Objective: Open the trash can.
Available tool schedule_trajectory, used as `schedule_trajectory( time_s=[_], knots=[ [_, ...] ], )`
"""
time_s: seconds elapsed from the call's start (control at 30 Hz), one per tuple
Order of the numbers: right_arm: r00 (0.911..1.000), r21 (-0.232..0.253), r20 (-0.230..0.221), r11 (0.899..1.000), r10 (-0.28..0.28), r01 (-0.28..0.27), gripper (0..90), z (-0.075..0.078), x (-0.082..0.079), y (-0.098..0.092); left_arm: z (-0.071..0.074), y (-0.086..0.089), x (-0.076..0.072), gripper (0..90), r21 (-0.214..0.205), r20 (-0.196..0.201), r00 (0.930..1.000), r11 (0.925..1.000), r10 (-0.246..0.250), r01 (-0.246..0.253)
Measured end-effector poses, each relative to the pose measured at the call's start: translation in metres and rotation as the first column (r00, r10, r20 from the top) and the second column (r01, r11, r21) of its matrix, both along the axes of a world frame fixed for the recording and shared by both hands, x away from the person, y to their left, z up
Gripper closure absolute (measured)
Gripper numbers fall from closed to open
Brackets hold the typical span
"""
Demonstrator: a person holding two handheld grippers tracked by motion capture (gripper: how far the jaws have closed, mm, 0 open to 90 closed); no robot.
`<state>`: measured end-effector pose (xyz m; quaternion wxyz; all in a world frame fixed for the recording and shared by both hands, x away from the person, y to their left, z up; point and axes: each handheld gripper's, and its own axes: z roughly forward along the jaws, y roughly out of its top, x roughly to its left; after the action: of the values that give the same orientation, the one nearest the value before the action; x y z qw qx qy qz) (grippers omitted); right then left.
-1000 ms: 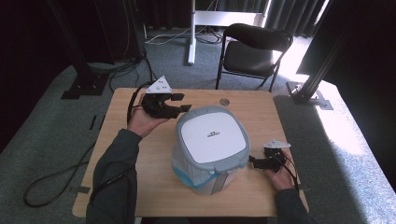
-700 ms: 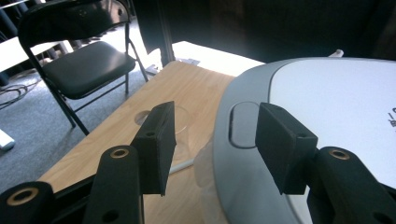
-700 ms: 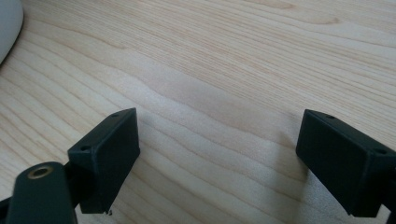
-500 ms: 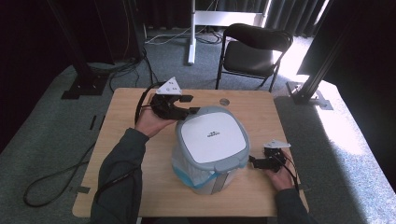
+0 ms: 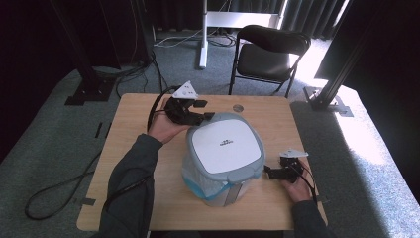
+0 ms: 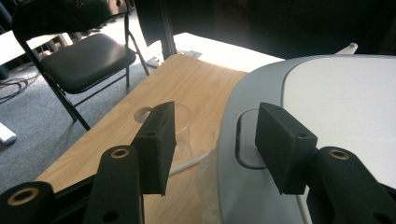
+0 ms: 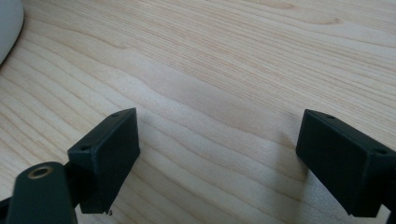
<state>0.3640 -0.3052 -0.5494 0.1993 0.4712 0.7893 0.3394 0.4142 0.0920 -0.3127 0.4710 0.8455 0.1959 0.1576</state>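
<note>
At the bin's ten o'clock, the left gripper [image 5: 202,110] hovers, jaws apart, at the rim. Mid-table stands the grey bin [image 5: 225,163], white-lidded, plastic-lined. At its three o'clock, the right gripper [image 5: 271,172] rests, jaws wide.

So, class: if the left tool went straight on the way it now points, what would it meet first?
Probably the grey lid rim of the bin: the open left tool straddles its edge by the recessed catch. Depth is uncertain.

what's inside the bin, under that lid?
Contents hidden: the grey-rimmed white lid covers the bin fully. A clear plastic liner bunches out below the rim. The left tool, open, is at the lid's edge recess.
</note>
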Motion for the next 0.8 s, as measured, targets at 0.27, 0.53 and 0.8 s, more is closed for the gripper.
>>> schedule_trajectory(
  time_s=[0.27,0.53,0.8],
  knots=[
    [1.0,0.0,0.0,1.0,0.001,-0.001,12.4,0.0,-0.0001,0.0001,-0.0021,0.0011,0.004,48.3,-0.01,-0.027,0.9994,0.9998,-0.02,0.02],
    [1.0,0.0,0.0,1.0,0.002,-0.002,12.5,0.0,-0.0001,0.0001,-0.0029,0.0,0.006,52.7,-0.009,-0.039,0.9989,0.9996,-0.028,0.027],
    [1.0,0.0,0.0,1.0,0.002,-0.002,12.4,0.0,-0.0002,0.0002,-0.0022,-0.0001,0.0071,54.1,-0.007,-0.048,0.9982,0.9994,-0.035,0.035]
  ],
)
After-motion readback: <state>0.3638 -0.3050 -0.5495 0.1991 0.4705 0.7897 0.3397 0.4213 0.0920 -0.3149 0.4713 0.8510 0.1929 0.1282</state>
